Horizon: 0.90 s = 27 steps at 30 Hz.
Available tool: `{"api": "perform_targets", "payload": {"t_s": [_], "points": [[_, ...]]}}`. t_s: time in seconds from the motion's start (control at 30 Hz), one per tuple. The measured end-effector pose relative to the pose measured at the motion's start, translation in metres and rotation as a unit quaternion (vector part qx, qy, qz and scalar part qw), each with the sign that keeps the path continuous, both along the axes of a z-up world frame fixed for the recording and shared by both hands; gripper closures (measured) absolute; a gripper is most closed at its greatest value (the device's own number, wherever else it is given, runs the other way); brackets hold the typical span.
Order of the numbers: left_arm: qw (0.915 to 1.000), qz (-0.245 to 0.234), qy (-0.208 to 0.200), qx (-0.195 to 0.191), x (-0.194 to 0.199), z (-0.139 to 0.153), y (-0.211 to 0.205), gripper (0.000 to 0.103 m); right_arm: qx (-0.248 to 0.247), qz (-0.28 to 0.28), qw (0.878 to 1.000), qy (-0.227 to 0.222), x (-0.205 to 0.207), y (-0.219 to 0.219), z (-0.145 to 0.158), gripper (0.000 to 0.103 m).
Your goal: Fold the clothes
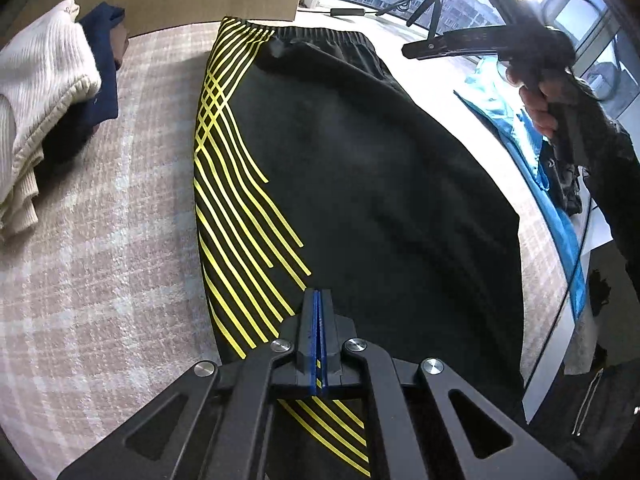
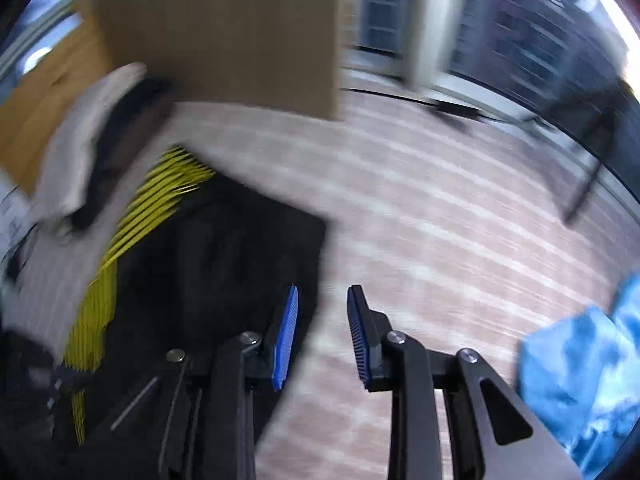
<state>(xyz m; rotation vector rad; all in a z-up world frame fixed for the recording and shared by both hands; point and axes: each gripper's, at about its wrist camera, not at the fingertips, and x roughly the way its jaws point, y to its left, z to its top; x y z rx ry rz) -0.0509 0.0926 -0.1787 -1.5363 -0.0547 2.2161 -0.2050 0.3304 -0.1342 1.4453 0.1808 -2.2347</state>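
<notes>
The black shorts with yellow stripes (image 1: pixel 360 184) lie flat on the checked blanket (image 1: pixel 100 260), waistband toward twelve o'clock in the left wrist view; the left gripper (image 1: pixel 319 320) has its blue pads pressed together at six o'clock, over the striped hem, though whether cloth is caught between them I cannot tell; the right gripper (image 2: pixel 322 332) hangs with fingers spread, nothing between them, the shorts at its nine o'clock; a cream sweater (image 1: pixel 44 92) sits at ten o'clock, a blue garment (image 1: pixel 560 216) at three.
</notes>
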Motion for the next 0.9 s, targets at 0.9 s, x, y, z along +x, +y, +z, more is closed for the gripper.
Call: {"api": "perform_targets", "payload": {"t_s": [0.9], "points": [[0.9998,0.000,-0.013,-0.017,0.004,-0.004,-0.021,0.101,-0.008,0.045,0.999,-0.005,-0.026,-0.036,-0.016,0.086]]}}
